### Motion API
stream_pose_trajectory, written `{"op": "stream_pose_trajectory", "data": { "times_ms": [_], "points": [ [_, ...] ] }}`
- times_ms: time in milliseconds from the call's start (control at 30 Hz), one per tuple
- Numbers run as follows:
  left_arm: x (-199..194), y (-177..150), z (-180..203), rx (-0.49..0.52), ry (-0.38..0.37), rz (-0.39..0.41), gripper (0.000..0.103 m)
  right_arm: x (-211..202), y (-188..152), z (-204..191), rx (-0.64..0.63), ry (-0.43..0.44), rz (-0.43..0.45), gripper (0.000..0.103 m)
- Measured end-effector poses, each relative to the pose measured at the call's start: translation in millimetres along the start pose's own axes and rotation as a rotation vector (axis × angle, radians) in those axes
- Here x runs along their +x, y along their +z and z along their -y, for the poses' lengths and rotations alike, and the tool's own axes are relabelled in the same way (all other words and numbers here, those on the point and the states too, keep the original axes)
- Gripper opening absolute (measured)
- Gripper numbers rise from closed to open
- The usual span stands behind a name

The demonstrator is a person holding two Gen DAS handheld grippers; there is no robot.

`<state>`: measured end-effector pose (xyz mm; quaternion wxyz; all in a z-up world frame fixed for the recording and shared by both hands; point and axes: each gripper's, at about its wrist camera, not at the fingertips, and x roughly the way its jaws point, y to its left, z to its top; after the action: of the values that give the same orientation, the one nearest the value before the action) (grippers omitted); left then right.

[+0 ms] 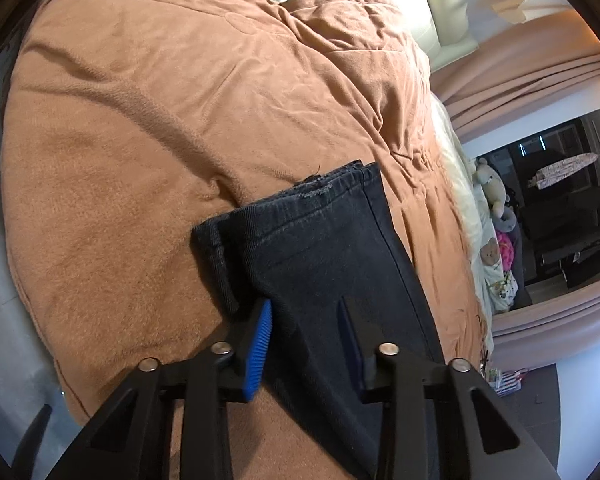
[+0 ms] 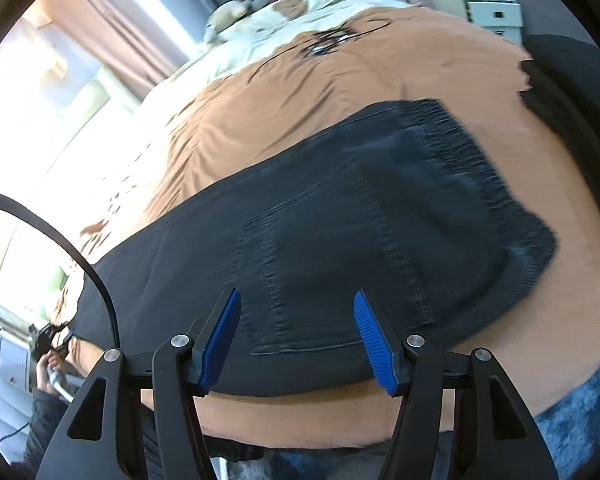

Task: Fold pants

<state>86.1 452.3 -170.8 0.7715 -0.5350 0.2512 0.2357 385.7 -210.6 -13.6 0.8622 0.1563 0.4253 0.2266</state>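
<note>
Dark denim pants (image 1: 328,252) lie flat on an orange-brown blanket (image 1: 160,120), legs stacked one on the other. In the left wrist view the hem end (image 1: 332,184) points away and my left gripper (image 1: 304,320) is open, its blue-padded fingers straddling the leg just above the cloth. In the right wrist view the pants (image 2: 340,220) show the elastic waistband (image 2: 472,160) at the right and a back pocket (image 2: 300,280). My right gripper (image 2: 296,312) is open above the pocket area, holding nothing.
The blanket (image 2: 280,92) covers a bed with a cream sheet and stuffed toys (image 2: 236,8) at its far end. Curtains (image 1: 520,80), a dark shelf (image 1: 572,216) and a white drawer unit (image 2: 492,12) stand around the bed.
</note>
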Motion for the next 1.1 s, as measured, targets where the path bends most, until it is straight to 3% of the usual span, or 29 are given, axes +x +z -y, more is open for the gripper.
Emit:
{"op": "stream_pose_trajectory", "data": {
  "times_ms": [300, 367, 400, 433, 467, 500, 600, 933, 1100],
  "points": [
    [6, 14, -18, -0.048, 0.068, 0.021, 0.03, 52, 7, -29, -0.053, 0.052, -0.07, 0.057],
    [6, 16, -22, -0.06, 0.055, 0.027, 0.028, 65, 10, -37, -0.07, 0.064, -0.088, 0.057],
    [5, 16, -23, -0.057, 0.059, 0.033, 0.023, 71, 11, -42, -0.079, 0.067, -0.096, 0.057],
    [4, 16, -23, -0.045, 0.084, 0.039, 0.005, 77, 12, -46, -0.086, 0.073, -0.106, 0.057],
    [4, 17, -24, -0.042, 0.086, 0.041, 0.004, 83, 13, -51, -0.092, 0.08, -0.115, 0.054],
    [3, 17, -26, -0.052, 0.073, 0.043, 0.003, 91, 15, -57, -0.101, 0.091, -0.128, 0.047],
    [-1, 17, -26, -0.036, 0.071, 0.053, 0.002, 113, 21, -72, -0.113, 0.114, -0.159, 0.039],
    [4, 19, -31, -0.028, 0.093, 0.046, 0.002, 168, 27, -119, -0.197, 0.134, -0.241, 0.039],
    [-1, 18, -24, -0.024, 0.104, 0.007, 0.008, 189, 24, -140, -0.229, 0.146, -0.282, 0.039]
  ]
}}
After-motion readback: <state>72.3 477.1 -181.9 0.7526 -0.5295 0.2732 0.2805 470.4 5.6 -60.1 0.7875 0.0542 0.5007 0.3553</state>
